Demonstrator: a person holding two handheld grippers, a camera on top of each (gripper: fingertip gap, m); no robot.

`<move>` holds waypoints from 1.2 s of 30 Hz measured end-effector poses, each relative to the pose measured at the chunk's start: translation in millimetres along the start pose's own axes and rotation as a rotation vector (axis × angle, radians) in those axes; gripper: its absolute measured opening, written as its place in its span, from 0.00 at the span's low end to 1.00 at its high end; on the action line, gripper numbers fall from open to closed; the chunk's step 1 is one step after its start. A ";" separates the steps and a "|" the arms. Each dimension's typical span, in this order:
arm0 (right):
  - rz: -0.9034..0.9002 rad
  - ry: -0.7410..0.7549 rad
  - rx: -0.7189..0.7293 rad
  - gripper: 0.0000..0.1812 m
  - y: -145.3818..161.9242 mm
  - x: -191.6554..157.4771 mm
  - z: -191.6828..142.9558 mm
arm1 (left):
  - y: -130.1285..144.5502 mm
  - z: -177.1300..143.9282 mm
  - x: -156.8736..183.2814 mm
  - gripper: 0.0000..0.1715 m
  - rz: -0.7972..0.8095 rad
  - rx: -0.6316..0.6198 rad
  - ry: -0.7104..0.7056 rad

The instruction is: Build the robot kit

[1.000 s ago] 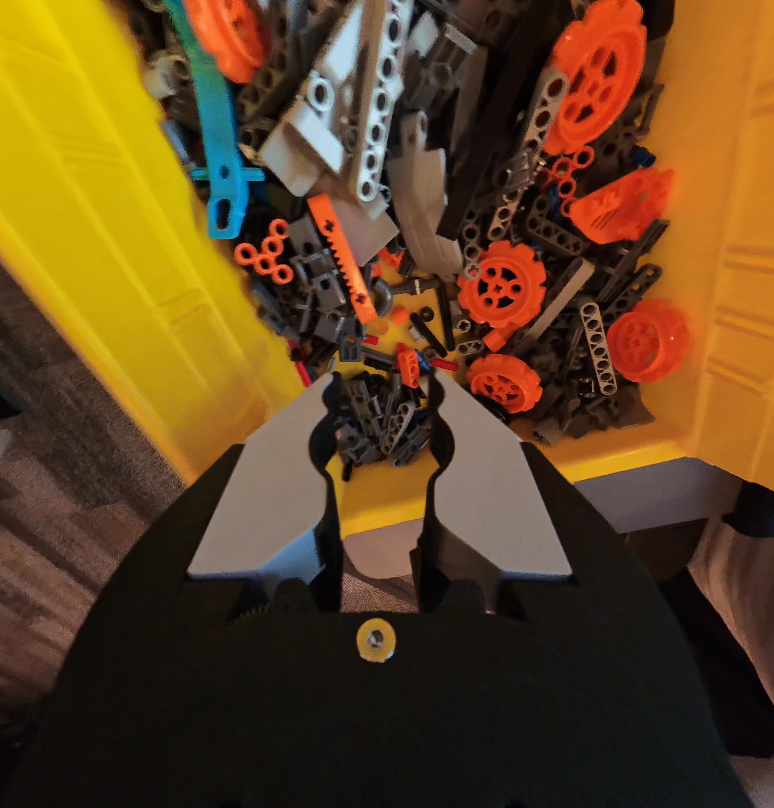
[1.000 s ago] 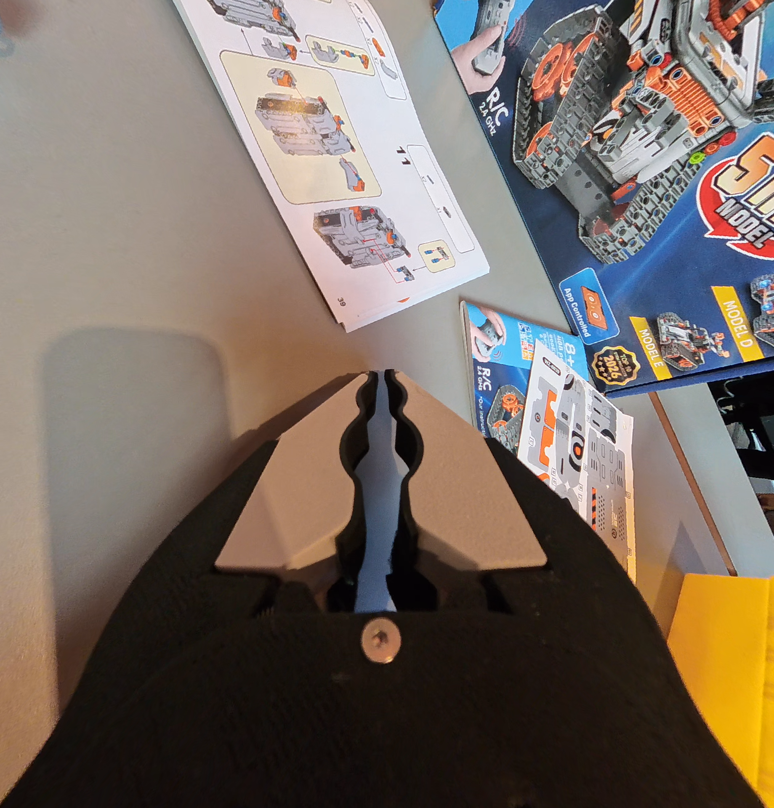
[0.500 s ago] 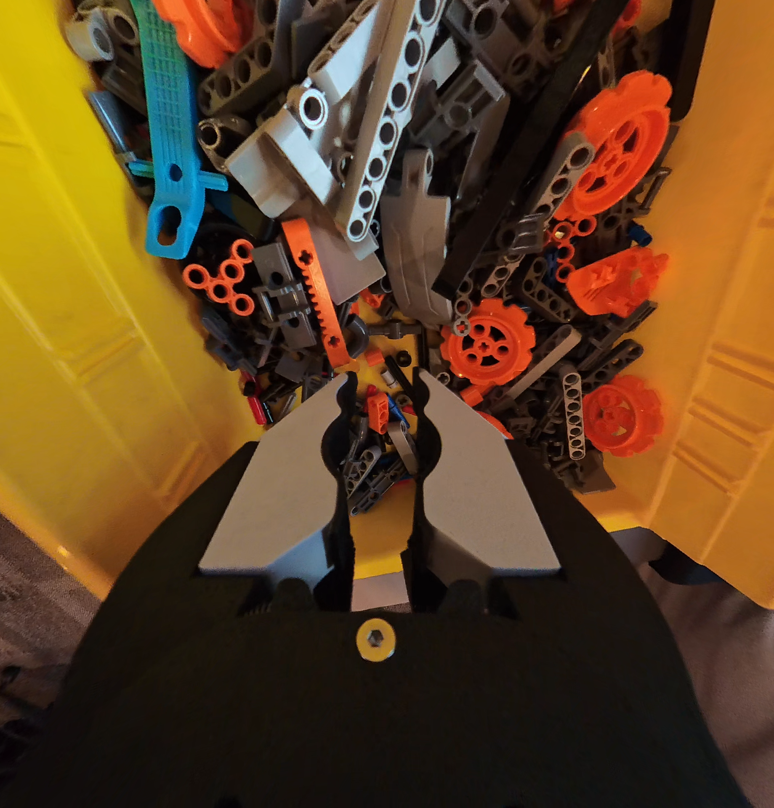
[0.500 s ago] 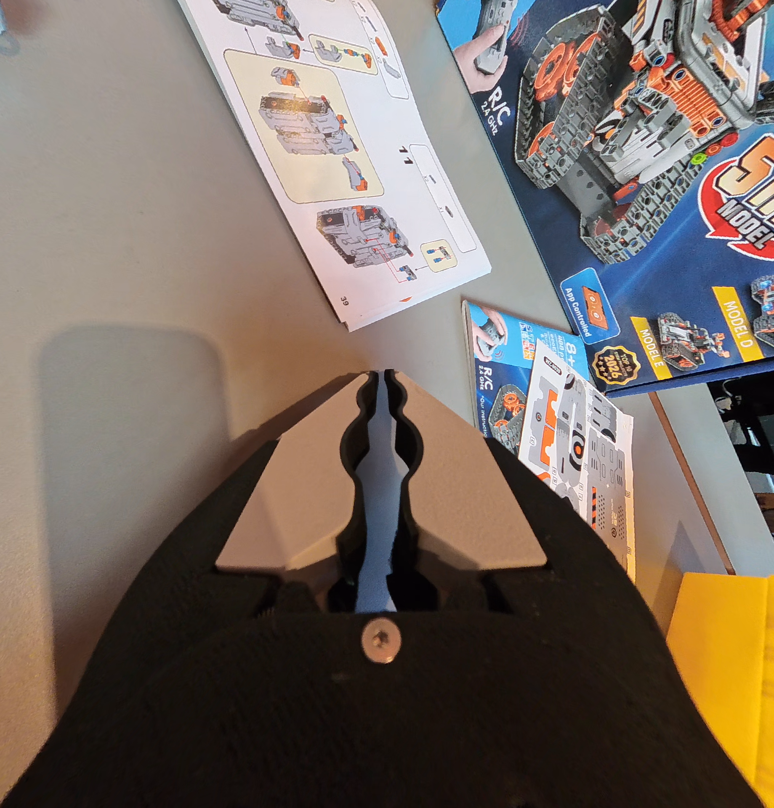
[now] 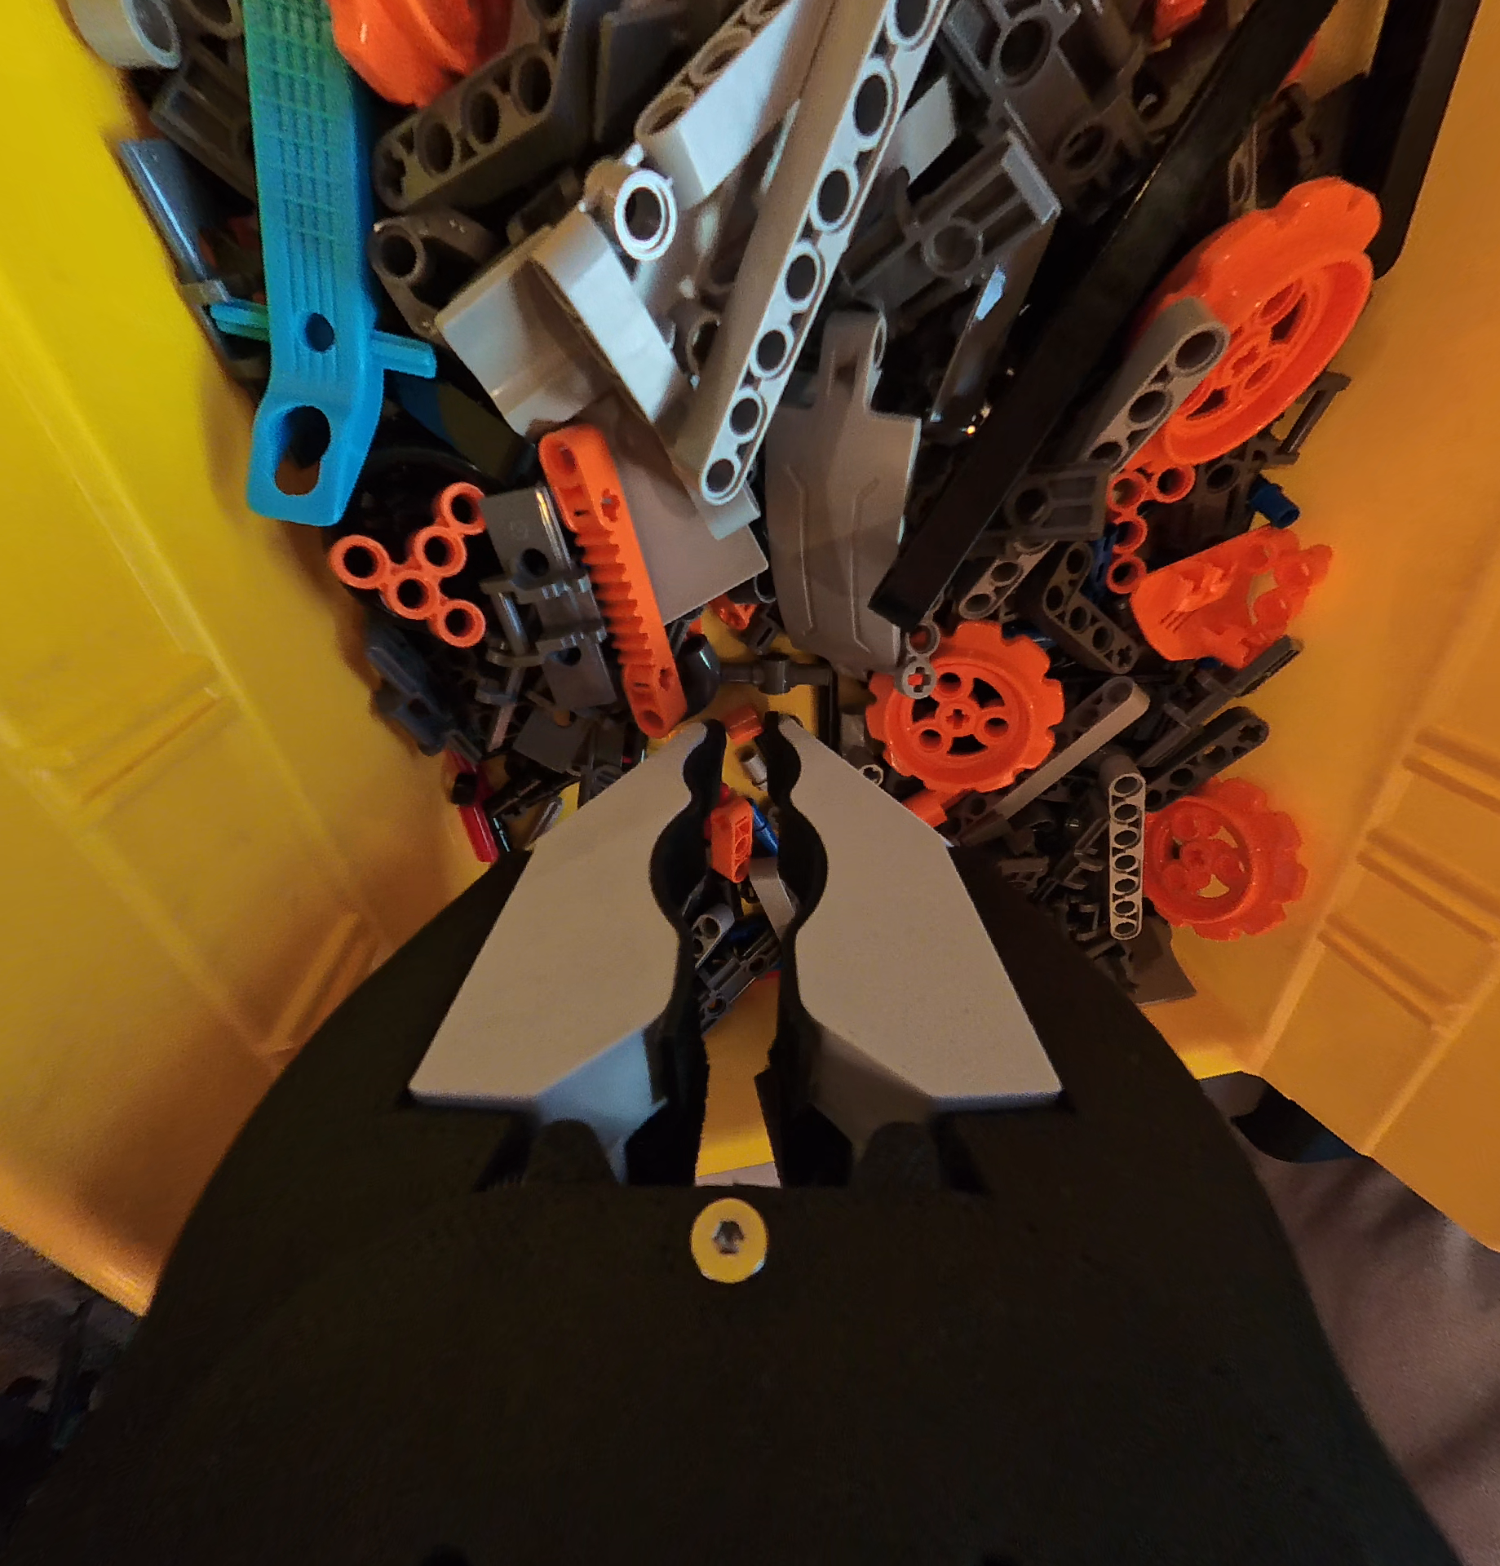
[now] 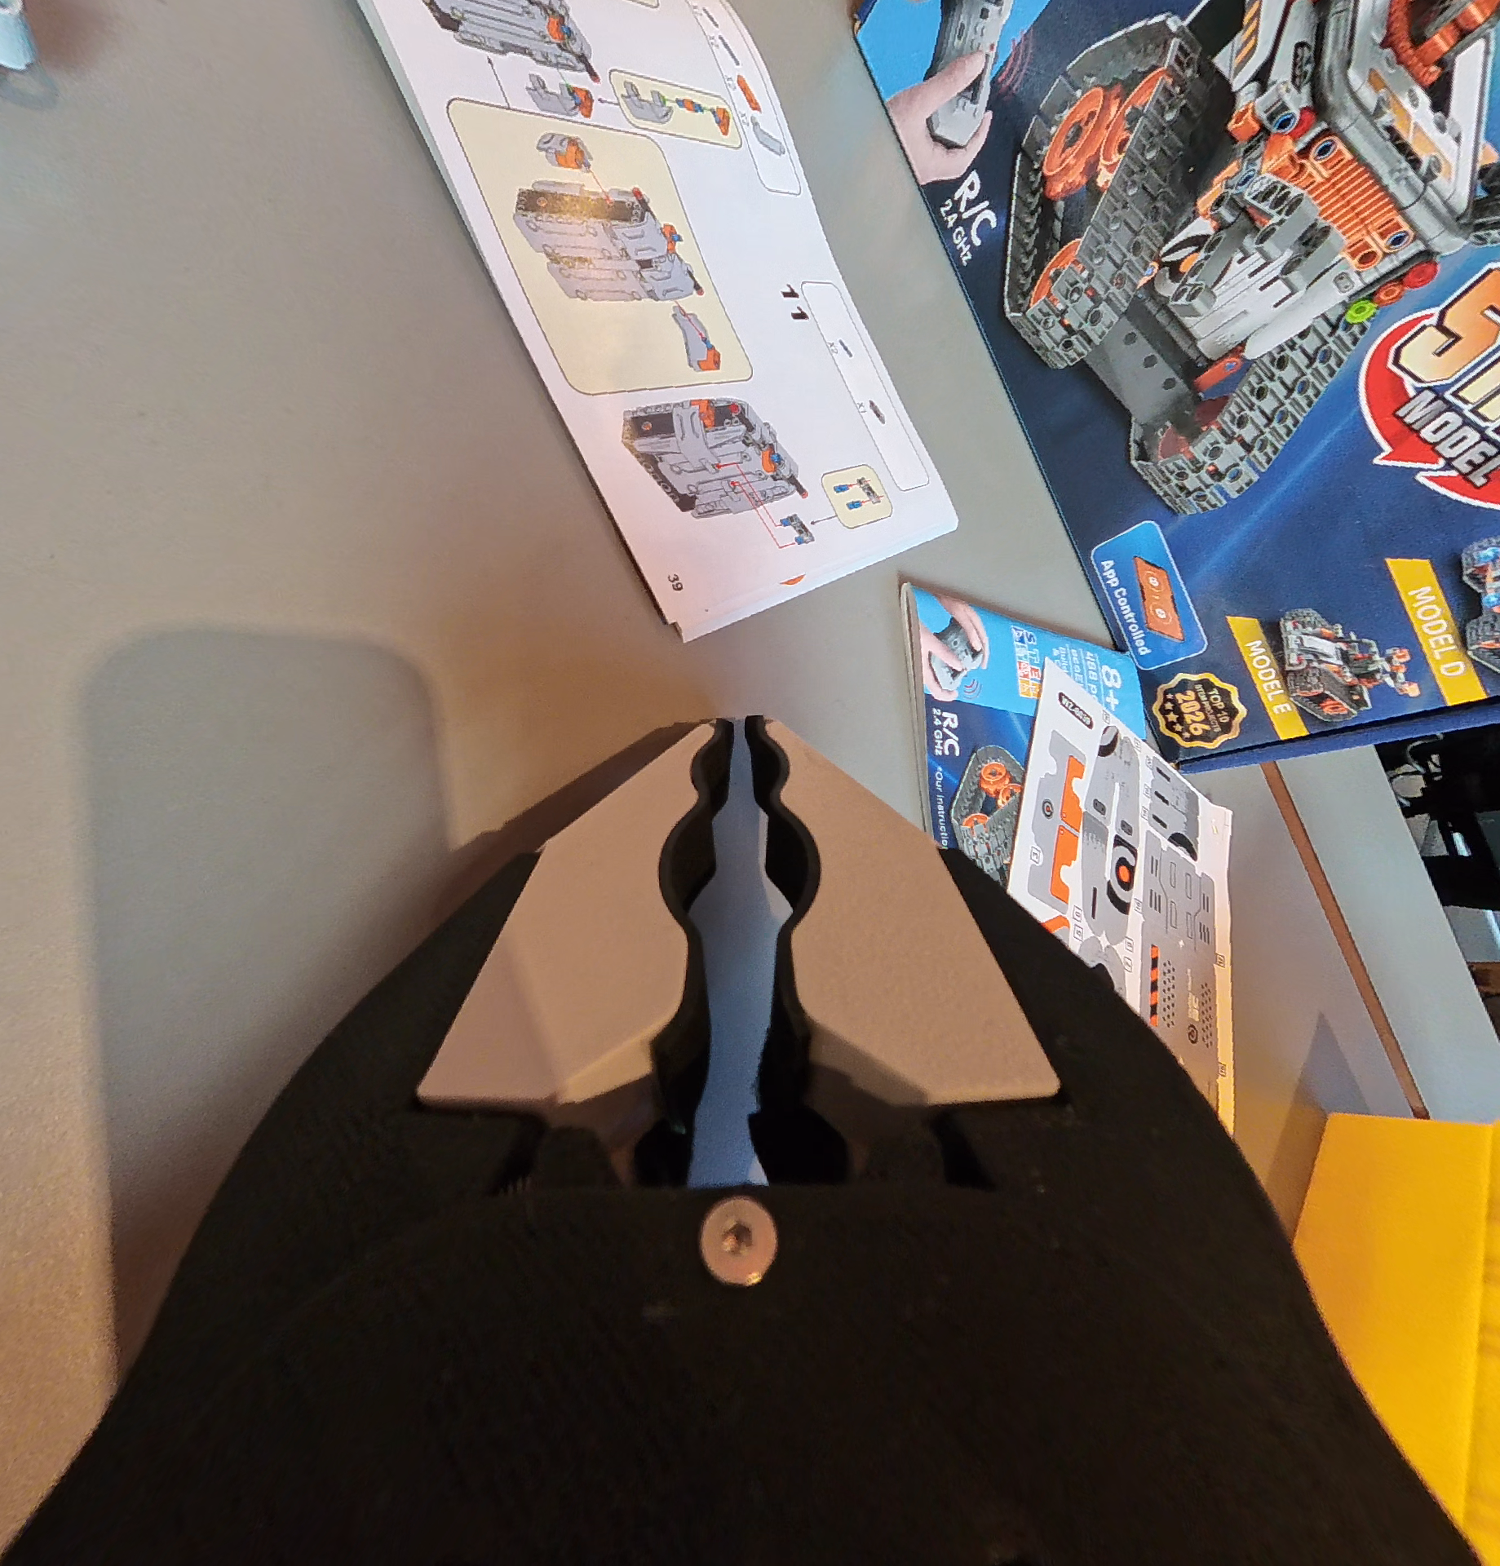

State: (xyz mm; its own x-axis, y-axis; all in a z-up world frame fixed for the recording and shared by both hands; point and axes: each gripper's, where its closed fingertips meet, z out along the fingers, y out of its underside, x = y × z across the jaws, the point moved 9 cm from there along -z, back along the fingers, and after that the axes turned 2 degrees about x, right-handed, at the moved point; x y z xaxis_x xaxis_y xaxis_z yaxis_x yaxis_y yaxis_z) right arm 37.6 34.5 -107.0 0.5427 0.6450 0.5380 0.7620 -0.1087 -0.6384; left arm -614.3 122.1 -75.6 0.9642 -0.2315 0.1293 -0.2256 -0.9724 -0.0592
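Right hand-held gripper [image 6: 739, 727]: we note it low over a plain grey matte bench [image 6: 246, 407], fingers nearly together with only a thin slit between them, nothing held. Ahead on the bench lies an open white instruction booklet [image 6: 687, 322]; to its right a large blue toy-kit box [image 6: 1288, 381], a small blue leaflet [image 6: 983, 720] and a white sticker sheet [image 6: 1127, 890] overlapping it.

Left hand-held gripper [image 5: 739, 735]: we see it inside a yellow plastic bin [image 5: 136, 678], jaws narrowly parted, tips just above loose building pieces. A small orange connector piece [image 5: 733, 835] shows in the gap; we cannot tell whether it is touched. Near: an orange toothed wheel [image 5: 962, 708], an orange curved gear rack [image 5: 615, 585], a blue plastic separator tool [image 5: 310, 280]. Dim grey flooring [image 5: 1407, 1322] shows past the bin's edge.
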 end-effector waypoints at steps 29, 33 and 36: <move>-0.069 -0.034 0.132 0.02 -26.1 -12.8 -12.2 | 46.9 0.1 344.9 0.04 0.795 0.544 0.326; -0.089 -0.049 0.162 0.02 -32.3 -16.2 -16.2 | 27.6 31.7 372.5 0.04 0.945 0.480 0.276; -0.102 -0.053 0.174 0.02 -34.0 -17.7 -20.2 | 19.3 36.1 384.2 0.04 1.086 0.475 0.295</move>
State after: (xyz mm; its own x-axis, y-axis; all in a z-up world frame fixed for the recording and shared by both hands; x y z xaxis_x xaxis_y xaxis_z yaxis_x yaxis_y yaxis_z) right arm 9.3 11.5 -83.6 0.4428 0.6857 0.5777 0.7370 0.0887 -0.6701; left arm -243.2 15.4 -62.8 0.2235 -0.9747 0.0037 -0.7610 -0.1769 -0.6242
